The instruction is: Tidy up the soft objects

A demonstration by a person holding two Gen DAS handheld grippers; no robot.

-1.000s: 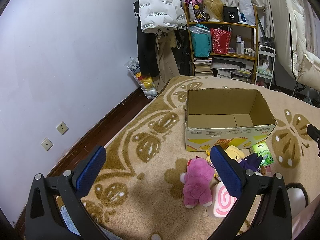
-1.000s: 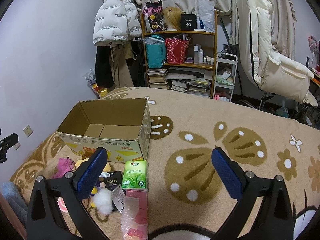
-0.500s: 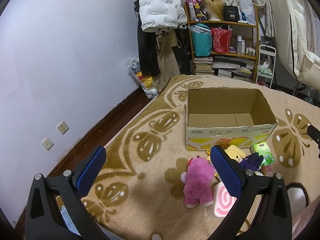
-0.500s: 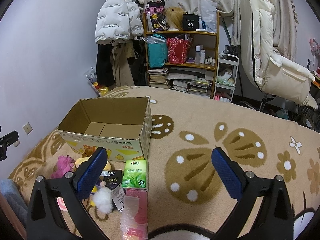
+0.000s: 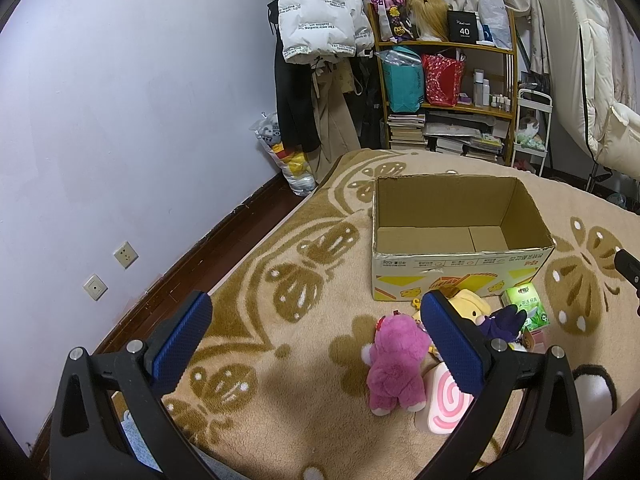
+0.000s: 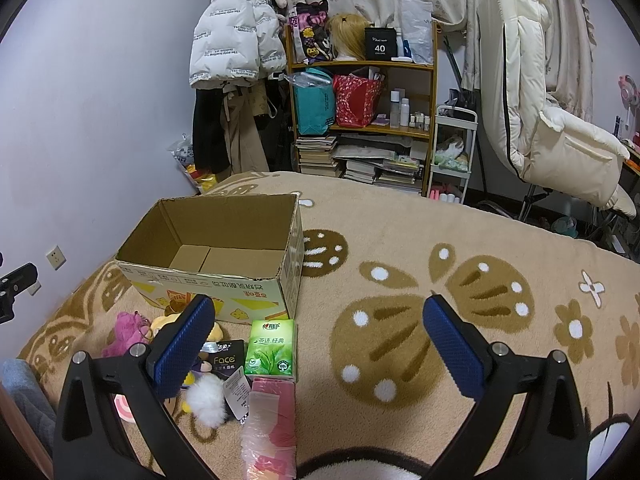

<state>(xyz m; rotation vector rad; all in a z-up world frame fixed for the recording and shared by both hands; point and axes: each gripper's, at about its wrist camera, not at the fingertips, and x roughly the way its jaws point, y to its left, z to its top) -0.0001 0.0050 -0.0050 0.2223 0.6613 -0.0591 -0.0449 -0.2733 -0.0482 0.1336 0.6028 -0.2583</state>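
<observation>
Left hand-held gripper (image 5: 316,344) spread wide above blanket (image 5: 280,280), right hand-held gripper (image 6: 318,346) likewise, both empty

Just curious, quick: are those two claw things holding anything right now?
Left gripper: open, holding nothing.
Right gripper: open, holding nothing.

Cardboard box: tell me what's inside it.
The cardboard box shows only bare bottom flaps; no soft objects are inside. Its near wall hides the floor strip just behind it.
</observation>
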